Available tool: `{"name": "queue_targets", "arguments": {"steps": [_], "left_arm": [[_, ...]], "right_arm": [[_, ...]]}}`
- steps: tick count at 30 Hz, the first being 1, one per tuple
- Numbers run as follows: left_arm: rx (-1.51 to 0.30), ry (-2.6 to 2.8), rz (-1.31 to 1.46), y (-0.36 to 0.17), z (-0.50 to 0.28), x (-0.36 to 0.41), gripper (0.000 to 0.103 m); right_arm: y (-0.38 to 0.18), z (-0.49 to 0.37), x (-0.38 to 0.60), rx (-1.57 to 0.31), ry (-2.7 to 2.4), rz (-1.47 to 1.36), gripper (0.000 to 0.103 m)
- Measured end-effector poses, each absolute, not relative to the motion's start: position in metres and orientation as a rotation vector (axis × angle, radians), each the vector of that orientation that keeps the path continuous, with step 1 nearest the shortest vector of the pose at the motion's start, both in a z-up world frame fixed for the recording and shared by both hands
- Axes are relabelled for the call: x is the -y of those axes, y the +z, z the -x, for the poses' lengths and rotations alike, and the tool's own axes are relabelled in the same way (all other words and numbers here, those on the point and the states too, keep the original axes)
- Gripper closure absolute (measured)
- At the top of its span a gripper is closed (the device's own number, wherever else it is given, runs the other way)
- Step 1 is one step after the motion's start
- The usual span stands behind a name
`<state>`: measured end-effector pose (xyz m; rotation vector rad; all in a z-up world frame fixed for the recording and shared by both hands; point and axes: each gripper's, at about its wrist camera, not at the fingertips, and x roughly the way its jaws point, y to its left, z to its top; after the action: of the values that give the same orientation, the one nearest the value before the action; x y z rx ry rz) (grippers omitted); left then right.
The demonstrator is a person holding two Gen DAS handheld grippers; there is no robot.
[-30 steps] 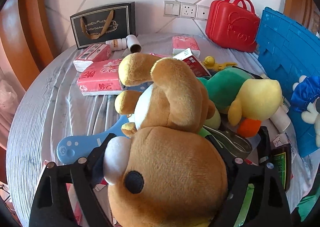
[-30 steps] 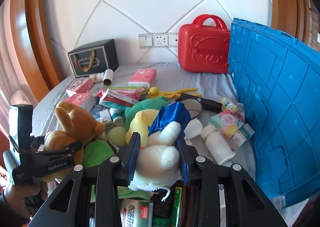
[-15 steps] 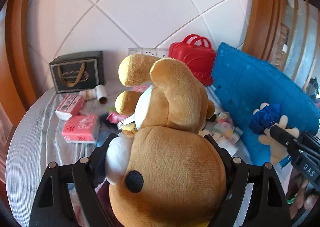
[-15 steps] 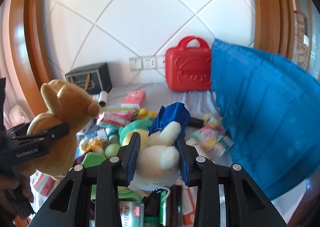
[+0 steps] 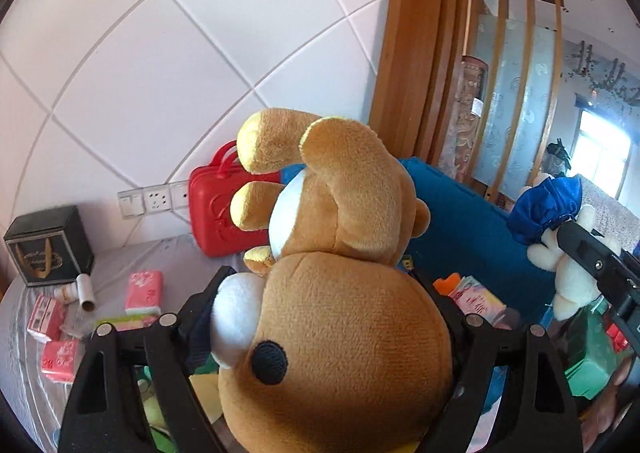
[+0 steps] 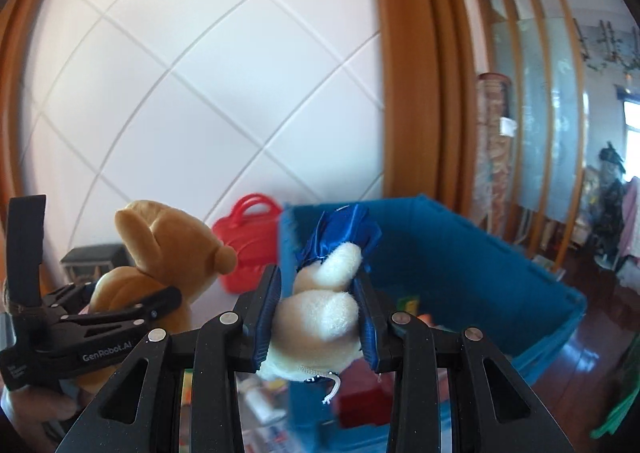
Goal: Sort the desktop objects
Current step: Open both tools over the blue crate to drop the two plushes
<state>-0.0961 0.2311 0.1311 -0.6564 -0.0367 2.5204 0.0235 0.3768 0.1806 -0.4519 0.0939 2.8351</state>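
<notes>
My left gripper is shut on the head of a big brown teddy bear, held up in the air with its legs pointing away. In the right wrist view the same bear and the left gripper show at the left. My right gripper is shut on a small cream plush toy with a blue satin hat, lifted in front of the blue crate. That toy also appears at the right edge of the left wrist view, beside the blue crate.
A red toy suitcase stands by the wall sockets. A black gift bag, pink tissue packs and a small roll lie on the grey cloth table. A wooden door frame rises behind the crate.
Both grippers have risen and swung right with their toys, away from the cluttered table top. The blue crate's inside now shows behind the small plush toy.
</notes>
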Motion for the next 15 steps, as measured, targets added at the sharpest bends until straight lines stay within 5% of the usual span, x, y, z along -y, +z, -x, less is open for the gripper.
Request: {"name": "queue_targets", "arguments": {"steps": [11, 12, 15], "left_arm": [[-0.107, 2.294, 0.684, 0.162, 0.104, -0.392, 0.013], [-0.115, 2.292, 0.686, 0.163, 0.104, -0.403, 0.012], [-0.069, 2.292, 0.676, 0.165, 0.107, -0.408, 0.005]], "right_arm": [[0.198, -0.023, -0.481, -0.091, 2.668, 0.481, 0.067], [0.196, -0.021, -0.486, -0.079, 2.625, 0.502, 0.063], [0.194, -0.026, -0.518, -0.136, 2.529, 0.454, 0.022]]}}
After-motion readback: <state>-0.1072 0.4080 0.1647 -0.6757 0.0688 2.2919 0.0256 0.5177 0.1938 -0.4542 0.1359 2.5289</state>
